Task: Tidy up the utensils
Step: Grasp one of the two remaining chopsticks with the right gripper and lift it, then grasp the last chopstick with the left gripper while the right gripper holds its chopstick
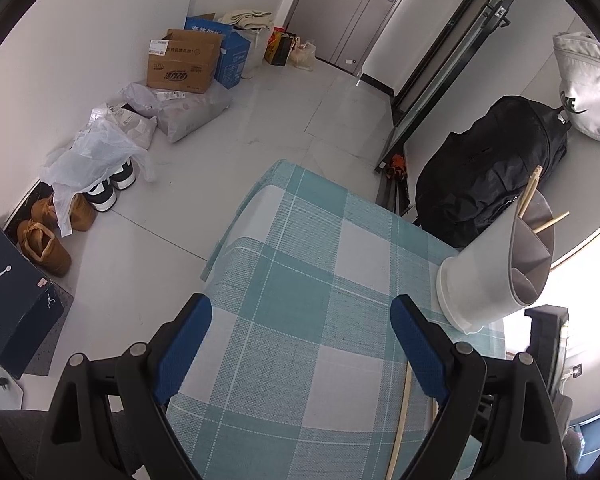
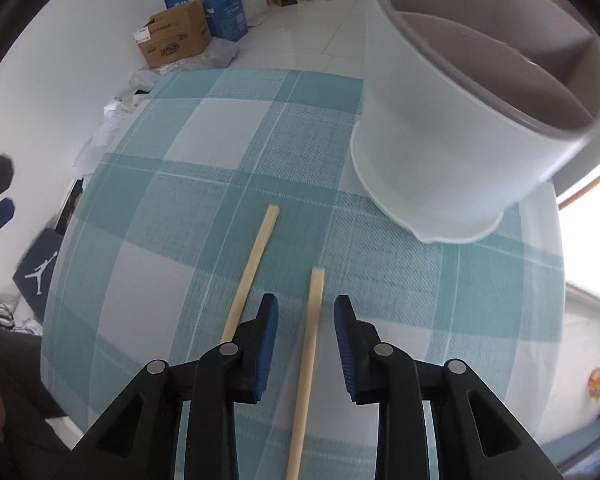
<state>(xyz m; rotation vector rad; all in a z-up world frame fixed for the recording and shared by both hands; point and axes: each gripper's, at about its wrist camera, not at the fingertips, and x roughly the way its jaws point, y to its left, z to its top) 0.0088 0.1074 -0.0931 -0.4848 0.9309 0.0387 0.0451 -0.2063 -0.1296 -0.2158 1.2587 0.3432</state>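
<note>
The right gripper is pointed steeply down at the table, and its jaws are parted only a little. One chopstick is seen between the blue pads, but no pad presses on it, so nothing is held yet. A second chopstick lies just beside the left pad, partly hidden under it, nearly parallel to the first one. The left gripper is held wide apart over the checked cloth and is empty. The holder, a white cup with grey divided compartments, stands near the far right edge of the table; in the left view some chopsticks are already seen leaning in it. Several faults may be expected from here. If the jaws are closed while the stick is not centred, it may be pushed sideways or rolled away on the cloth. The neighbour stick may be caught by the left pad and dragged along. Both sticks are thin, pale wood with square ends and lie flat, so little height is offered for gripping, and a grip far from the middle may let the stick tilt when it is lifted.
</note>
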